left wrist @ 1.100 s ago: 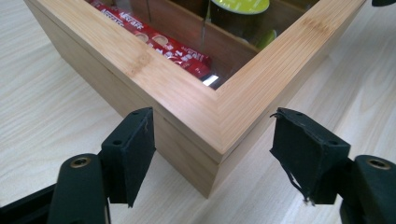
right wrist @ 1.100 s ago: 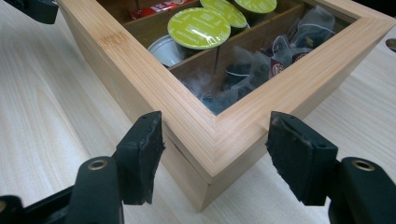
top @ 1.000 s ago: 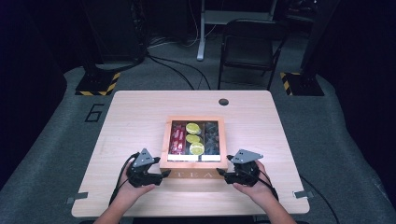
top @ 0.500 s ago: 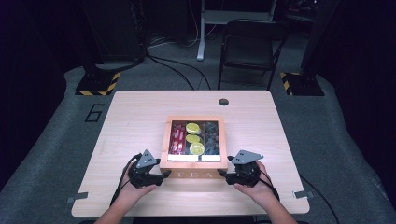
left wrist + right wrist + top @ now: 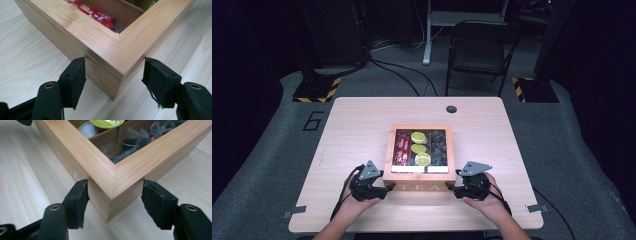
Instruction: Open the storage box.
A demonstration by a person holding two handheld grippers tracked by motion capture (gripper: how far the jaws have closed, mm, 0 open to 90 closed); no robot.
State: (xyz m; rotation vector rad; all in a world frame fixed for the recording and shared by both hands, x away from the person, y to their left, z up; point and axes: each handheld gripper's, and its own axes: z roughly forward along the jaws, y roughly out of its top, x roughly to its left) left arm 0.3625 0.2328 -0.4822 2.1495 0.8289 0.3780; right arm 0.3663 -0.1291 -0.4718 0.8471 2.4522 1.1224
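"TEA" lettered on the near face of the wooden box (image 5: pixel 419 170), set toward the near middle of a pale wood table (image 5: pixel 357 125). Inside, red packets (image 5: pixel 402 148) at left, green-lidded cups (image 5: pixel 418 148) in the middle, dark sachets (image 5: pixel 438 145) at right. "6" marked on the grey floor (image 5: pixel 287 145), black chair (image 5: pixel 477 50) beyond the table, dark room around. Left gripper (image 5: pixel 113 77) at the box's near left corner, jaws spread either side, not pinching. Right gripper (image 5: pixel 115 197) likewise spread around the near right corner.
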